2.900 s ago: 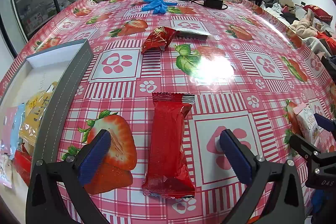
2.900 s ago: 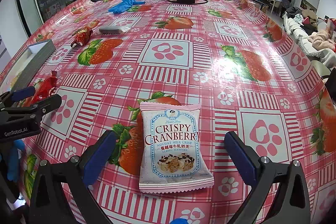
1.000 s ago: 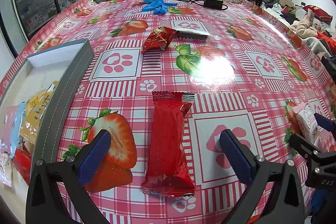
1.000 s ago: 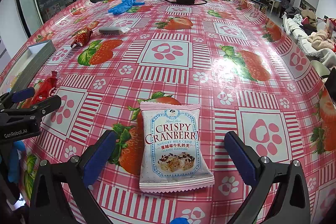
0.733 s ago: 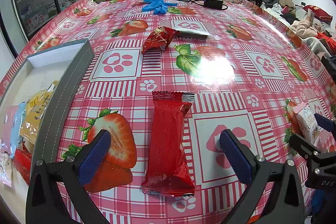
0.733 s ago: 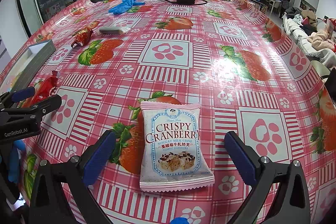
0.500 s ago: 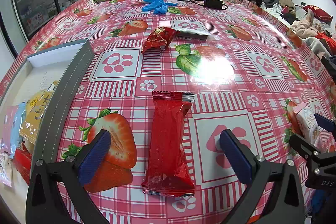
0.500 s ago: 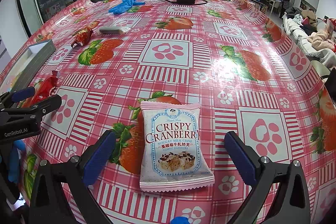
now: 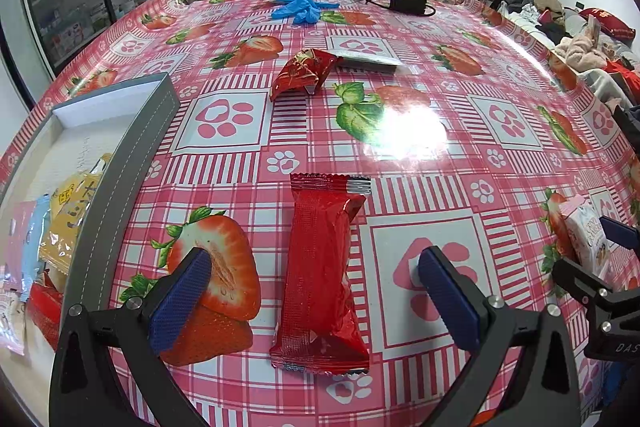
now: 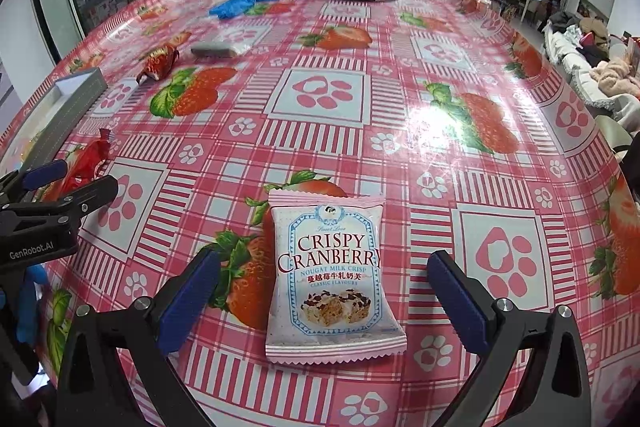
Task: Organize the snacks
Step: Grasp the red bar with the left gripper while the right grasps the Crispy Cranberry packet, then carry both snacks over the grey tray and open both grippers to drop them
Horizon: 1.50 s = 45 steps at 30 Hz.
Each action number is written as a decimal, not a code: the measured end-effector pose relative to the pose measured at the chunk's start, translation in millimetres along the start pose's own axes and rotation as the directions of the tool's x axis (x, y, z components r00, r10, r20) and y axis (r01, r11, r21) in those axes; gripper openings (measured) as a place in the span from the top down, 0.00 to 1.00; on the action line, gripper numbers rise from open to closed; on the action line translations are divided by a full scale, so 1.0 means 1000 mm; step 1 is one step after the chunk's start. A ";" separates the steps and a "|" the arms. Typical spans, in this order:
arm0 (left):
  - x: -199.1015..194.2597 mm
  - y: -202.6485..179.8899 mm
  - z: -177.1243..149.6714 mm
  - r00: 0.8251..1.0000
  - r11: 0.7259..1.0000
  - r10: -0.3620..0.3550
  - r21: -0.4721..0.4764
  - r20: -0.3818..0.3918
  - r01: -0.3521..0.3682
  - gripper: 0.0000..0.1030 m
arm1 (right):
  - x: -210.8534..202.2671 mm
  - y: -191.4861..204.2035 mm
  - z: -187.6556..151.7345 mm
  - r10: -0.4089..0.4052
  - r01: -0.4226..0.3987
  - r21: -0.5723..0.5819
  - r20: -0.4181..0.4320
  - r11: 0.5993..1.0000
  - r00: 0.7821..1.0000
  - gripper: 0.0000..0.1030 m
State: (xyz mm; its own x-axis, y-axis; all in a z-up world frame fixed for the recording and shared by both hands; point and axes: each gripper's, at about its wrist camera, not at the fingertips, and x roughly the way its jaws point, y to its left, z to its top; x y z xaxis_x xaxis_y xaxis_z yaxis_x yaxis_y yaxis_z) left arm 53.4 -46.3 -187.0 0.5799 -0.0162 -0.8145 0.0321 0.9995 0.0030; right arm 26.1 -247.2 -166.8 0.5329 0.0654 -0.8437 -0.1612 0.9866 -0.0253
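Snacks partly sorted: several packets lie in the grey tray at the worktop's left edge. Left gripper straddles the red wafer packet, right gripper the Crispy Cranberry packet; both jaws apart, nothing gripped. A red candy packet waits further off.

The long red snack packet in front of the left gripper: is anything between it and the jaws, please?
Nothing visible: the long red packet lies flat on the tablecloth, between the left gripper's open jaws.

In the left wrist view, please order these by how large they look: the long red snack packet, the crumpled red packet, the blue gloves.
1. Long red snack packet, clearly largest; it also lies nearest the camera, which enlarges it.
2. Crumpled red packet and blue gloves look about alike; the gloves lie farther away, so I do not rank them.
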 end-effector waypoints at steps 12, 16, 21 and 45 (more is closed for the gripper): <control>-0.020 -0.013 0.006 0.987 0.991 -0.137 -0.011 -0.083 0.136 0.79 | -0.008 -0.003 0.010 0.064 -0.064 0.004 -0.073 0.998 0.995 0.60; -0.045 0.001 0.008 0.982 0.983 -0.183 -0.039 -0.045 0.181 0.79 | -0.019 -0.008 0.012 0.170 -0.164 0.083 -0.073 0.983 0.983 0.60; -0.082 0.022 0.026 0.978 0.977 -0.208 -0.052 0.011 0.209 0.79 | -0.035 0.005 0.029 0.228 -0.223 0.087 -0.050 0.971 0.972 0.60; -0.166 0.199 0.076 0.989 0.967 -0.037 -0.243 0.145 0.072 0.79 | -0.080 0.208 0.158 0.446 -0.436 -0.228 -0.006 0.871 0.895 0.59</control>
State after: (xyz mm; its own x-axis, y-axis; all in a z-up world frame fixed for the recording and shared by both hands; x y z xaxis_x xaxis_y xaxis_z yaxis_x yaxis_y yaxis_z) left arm 24.9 153.2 -7.1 0.6901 -0.0570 -0.7215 -0.1251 0.9725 -0.1964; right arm 80.7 -23.3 -19.9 0.3996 0.4979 -0.7697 -0.5618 0.7965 0.2235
